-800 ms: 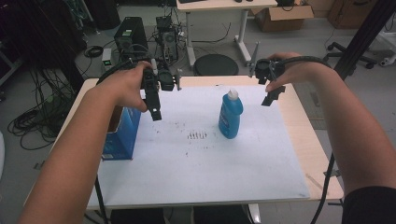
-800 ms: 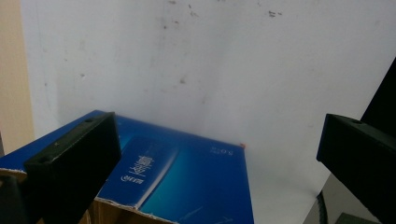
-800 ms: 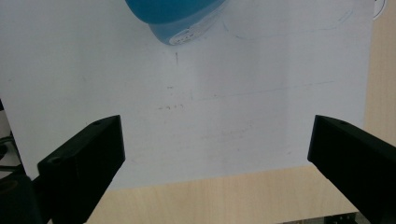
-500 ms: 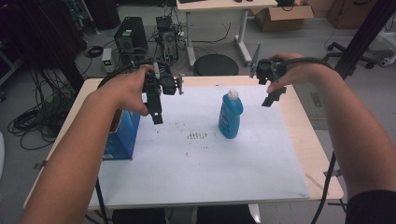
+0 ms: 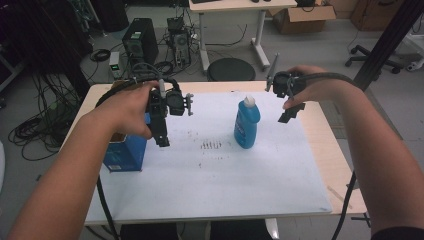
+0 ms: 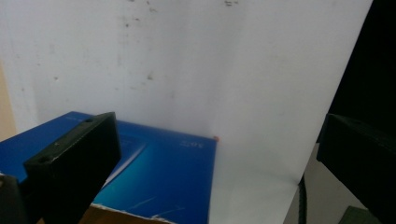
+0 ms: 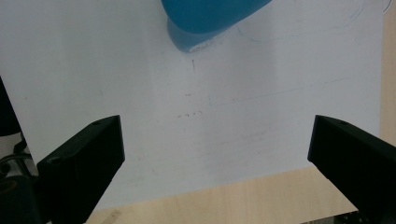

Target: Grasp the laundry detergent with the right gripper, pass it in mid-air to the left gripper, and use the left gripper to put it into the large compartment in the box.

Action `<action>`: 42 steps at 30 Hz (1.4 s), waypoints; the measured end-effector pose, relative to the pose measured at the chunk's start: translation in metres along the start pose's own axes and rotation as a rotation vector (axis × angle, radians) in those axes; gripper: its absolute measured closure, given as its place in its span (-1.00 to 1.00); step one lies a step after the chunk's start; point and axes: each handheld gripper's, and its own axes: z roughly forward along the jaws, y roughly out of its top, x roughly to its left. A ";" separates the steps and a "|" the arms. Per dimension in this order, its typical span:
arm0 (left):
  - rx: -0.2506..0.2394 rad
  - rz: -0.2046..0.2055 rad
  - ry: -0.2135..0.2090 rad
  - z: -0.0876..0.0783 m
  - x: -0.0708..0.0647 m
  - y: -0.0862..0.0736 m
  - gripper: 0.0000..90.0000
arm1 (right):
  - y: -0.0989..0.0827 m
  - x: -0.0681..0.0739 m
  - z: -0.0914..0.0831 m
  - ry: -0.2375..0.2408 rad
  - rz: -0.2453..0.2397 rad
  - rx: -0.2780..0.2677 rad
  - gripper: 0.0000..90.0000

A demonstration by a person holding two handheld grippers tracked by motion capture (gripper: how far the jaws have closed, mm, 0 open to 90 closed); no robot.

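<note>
At frame centre stands the bottle; my left gripper and right gripper hover wide open, empty — I'd square up before closing.

Lab or workshop: computer towers on floor, tangled cables, cardboard box, office chair, round stool.

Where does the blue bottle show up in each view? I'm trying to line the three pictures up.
High view: the blue bottle stands upright right of centre on the white sheet.
Left gripper view: not in it; the blue box lies below the jaws.
Right gripper view: the bottle's base sits at the top edge, centre.
Shared landmark: the white sheet.
</note>
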 end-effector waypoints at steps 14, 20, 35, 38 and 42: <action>-0.013 0.031 -0.020 0.007 -0.034 -0.012 -1.00 | -0.005 0.017 0.024 0.001 0.097 -0.038 -0.91; -0.017 0.038 -0.029 0.008 -0.042 -0.015 -0.99 | -0.006 0.022 0.027 -0.026 0.144 -0.072 -0.91; -0.015 0.060 -0.028 0.014 -0.053 -0.024 -1.00 | -0.012 0.042 0.049 -0.071 0.295 -0.203 -0.92; -0.019 0.065 -0.026 0.014 -0.053 -0.027 -1.00 | -0.012 0.047 0.053 -0.083 0.325 -0.228 -0.92; -0.019 0.078 -0.028 0.014 -0.056 -0.027 -0.99 | -0.014 0.052 0.060 -0.087 0.354 -0.253 -0.92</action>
